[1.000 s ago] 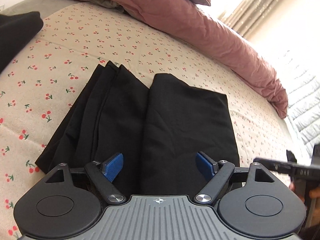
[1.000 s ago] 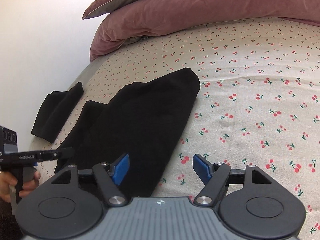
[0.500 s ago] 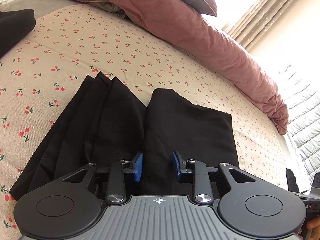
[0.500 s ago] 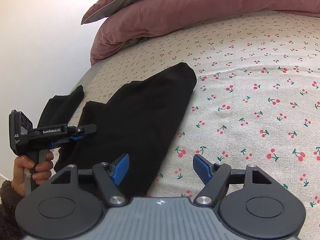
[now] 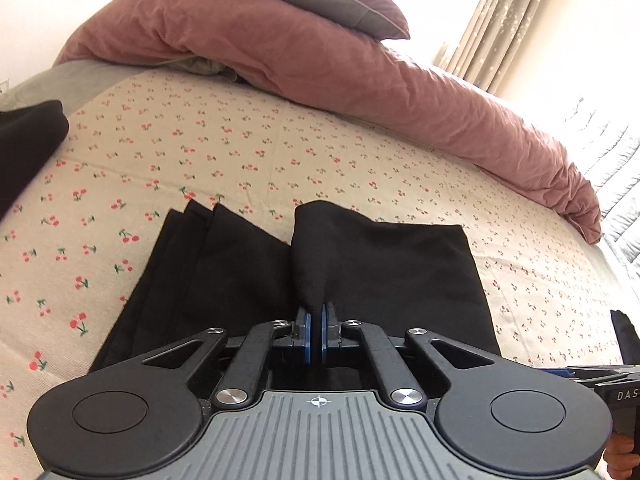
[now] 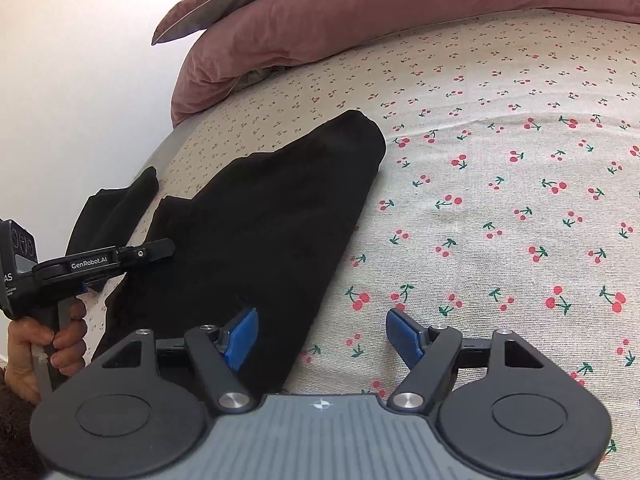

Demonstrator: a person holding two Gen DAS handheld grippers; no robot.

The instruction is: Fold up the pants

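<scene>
Black, soft cloth is what the pants (image 5: 360,272) are made of: they are judged light and limp, best taken at a fold edge, where the layers bunch. They lie partly folded on the cherry-print sheet (image 5: 200,152), just before the camera. At the left, the left gripper (image 5: 315,326) is seen angled downward, its jaws having just been closing and now pinched on a raised ridge of the fabric. At the right, the right gripper (image 6: 322,334) is held spread wide over the near edge of the pants, nothing gripped.
</scene>
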